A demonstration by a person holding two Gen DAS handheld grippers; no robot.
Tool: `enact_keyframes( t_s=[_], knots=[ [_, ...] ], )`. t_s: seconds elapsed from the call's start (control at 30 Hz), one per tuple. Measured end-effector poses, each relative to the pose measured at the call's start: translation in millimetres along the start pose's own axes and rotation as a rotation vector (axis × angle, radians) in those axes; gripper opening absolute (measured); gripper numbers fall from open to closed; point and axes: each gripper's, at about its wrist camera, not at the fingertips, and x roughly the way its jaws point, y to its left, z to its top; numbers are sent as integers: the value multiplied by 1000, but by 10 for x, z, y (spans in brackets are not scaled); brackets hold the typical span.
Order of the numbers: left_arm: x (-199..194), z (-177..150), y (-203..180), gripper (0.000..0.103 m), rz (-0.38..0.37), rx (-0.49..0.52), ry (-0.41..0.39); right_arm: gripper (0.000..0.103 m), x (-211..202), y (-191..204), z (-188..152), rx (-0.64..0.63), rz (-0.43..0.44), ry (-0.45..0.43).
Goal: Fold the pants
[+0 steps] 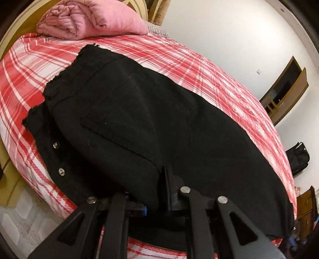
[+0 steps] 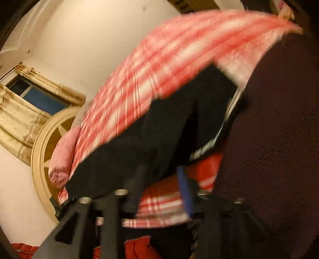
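Black pants (image 1: 139, 123) lie folded on the red and white plaid bed (image 1: 31, 59), back pocket up, metal buttons at the left edge. My left gripper (image 1: 157, 201) sits at the near edge of the pants; black cloth lies between its fingers, and it looks shut on that edge. In the blurred right wrist view the pants (image 2: 159, 139) lie on the plaid sheet (image 2: 159, 59). My right gripper (image 2: 161, 179) has its fingers apart, plaid sheet showing between them, at the edge of the pants.
A rolled pink quilt (image 1: 89, 18) lies at the head of the bed by a round beige headboard (image 2: 39, 155). A dark bag (image 1: 298, 157) stands by the white wall. A dark sleeve (image 2: 279, 139) fills the right side of the right wrist view.
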Motion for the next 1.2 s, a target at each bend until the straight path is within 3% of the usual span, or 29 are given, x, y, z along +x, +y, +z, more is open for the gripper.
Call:
enact_keyframes(
  t_s=[0.07, 0.1, 0.17, 0.33, 0.5, 0.53, 0.6, 0.67, 0.7, 0.83, 0.93, 1.03, 1.13, 1.2],
  knots=[
    [-1, -1, -9, 17, 7, 3, -2, 78, -173, 39, 154, -36, -17, -101],
    [-3, -3, -16, 17, 10, 7, -4, 80, -210, 77, 271, -70, -14, -143],
    [3, -1, -40, 17, 22, 20, -5, 80, -126, 161, 470, -141, 13, -143],
    [-2, 13, -53, 18, 38, 16, -2, 80, 548, 476, 918, -327, -40, -8],
    [18, 8, -76, 19, 55, 18, -7, 80, 1147, 605, 879, -562, -230, 202],
    [28, 4, -90, 19, 59, 19, -8, 79, 1209, 578, 839, -579, -239, 235],
    [39, -3, -100, 19, 65, 16, -8, 46, 1302, 504, 758, -580, -233, 283],
    [45, -4, -114, 19, 73, 19, -8, 18, 1274, 494, 733, -596, -261, 258],
    [45, -8, -125, 19, 76, 21, -8, 13, 1218, 477, 737, -566, -229, 248],
    [41, -7, -131, 19, 77, 18, -7, 13, 794, 601, 735, -544, -188, 84],
    [41, -7, -131, 19, 76, 7, -9, 13, 232, 690, 743, -528, -166, -159],
    [42, -12, -130, 19, 78, 0, -16, 13, -184, 656, 610, -543, -229, -391],
    [35, -27, -118, 19, 73, -5, -22, 13, -158, 508, 446, -518, -332, -402],
    [31, -33, -111, 19, 70, -10, -24, 20, 54, 394, 404, -505, -455, -316]
  ],
)
